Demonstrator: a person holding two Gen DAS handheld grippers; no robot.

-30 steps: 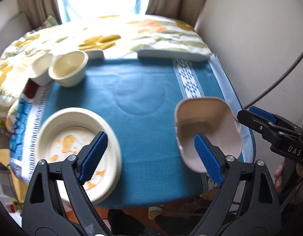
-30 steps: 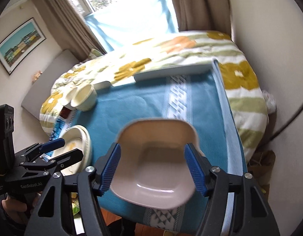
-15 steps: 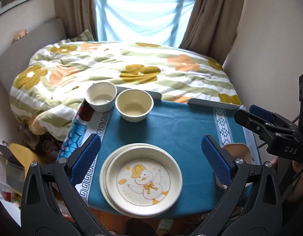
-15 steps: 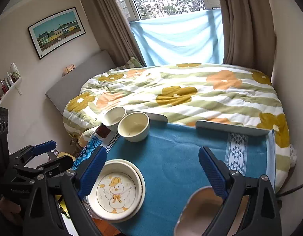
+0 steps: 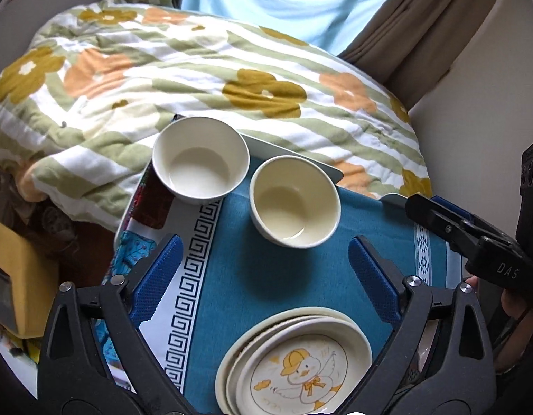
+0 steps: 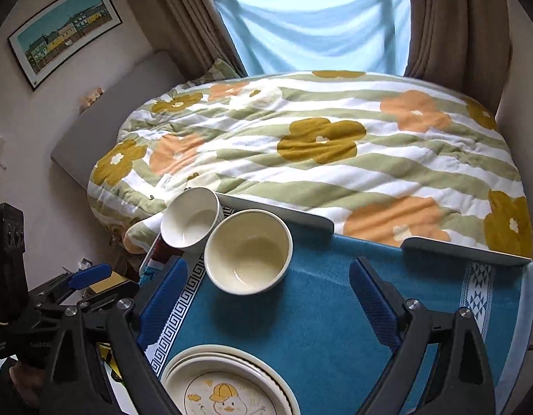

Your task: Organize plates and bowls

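Observation:
A cream bowl (image 5: 295, 202) and a white bowl (image 5: 200, 160) stand side by side at the far left of the blue cloth (image 5: 283, 280); both also show in the right wrist view, cream (image 6: 248, 251) and white (image 6: 190, 219). A stack of plates with a duck picture (image 5: 296, 363) lies at the near edge, also in the right wrist view (image 6: 228, 385). My left gripper (image 5: 266, 276) is open and empty above the cloth, short of the bowls. My right gripper (image 6: 268, 297) is open and empty, just behind the cream bowl. The square beige bowl is out of view.
A bed with a flowered quilt (image 6: 318, 145) lies right behind the table. Grey table rails (image 6: 463, 249) edge the far side. A wall (image 5: 480, 79) stands close on the right. The left table edge drops to clutter on the floor (image 5: 17, 266).
Both grippers have drawn back and swung left from the square beige bowl, which has left view. The two round bowls and the plate stack now sit in front of them.

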